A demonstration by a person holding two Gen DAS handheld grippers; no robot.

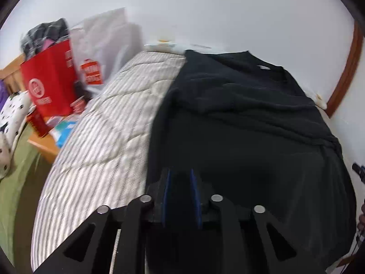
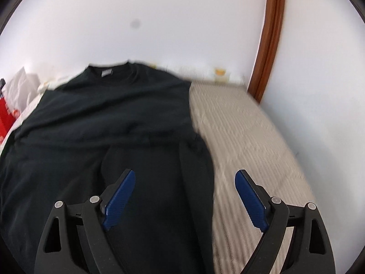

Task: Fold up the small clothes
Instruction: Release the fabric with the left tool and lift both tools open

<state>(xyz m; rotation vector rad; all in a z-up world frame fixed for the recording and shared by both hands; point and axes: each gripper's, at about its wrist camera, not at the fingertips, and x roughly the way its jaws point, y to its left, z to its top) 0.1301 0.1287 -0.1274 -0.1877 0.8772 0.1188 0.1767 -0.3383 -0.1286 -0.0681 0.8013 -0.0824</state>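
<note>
A black T-shirt [image 1: 239,118] lies spread on a striped mattress [image 1: 102,137], collar toward the far wall. My left gripper [image 1: 181,173] is over the shirt's near hem; its blue pads stand close together, with dark cloth between them. In the right wrist view the same T-shirt [image 2: 102,118] fills the left and middle. My right gripper [image 2: 184,178] is wide open just above the shirt's right edge, where a folded strip of cloth runs along the side. Its right finger [image 2: 251,201] is over bare mattress [image 2: 251,137].
A red paper bag [image 1: 52,80] stuffed with clothes and a white plastic bag [image 1: 107,38] stand left of the mattress on a wooden stand. A green blanket [image 1: 13,182] lies at lower left. A white wall runs behind, with a brown door frame [image 2: 269,45] at right.
</note>
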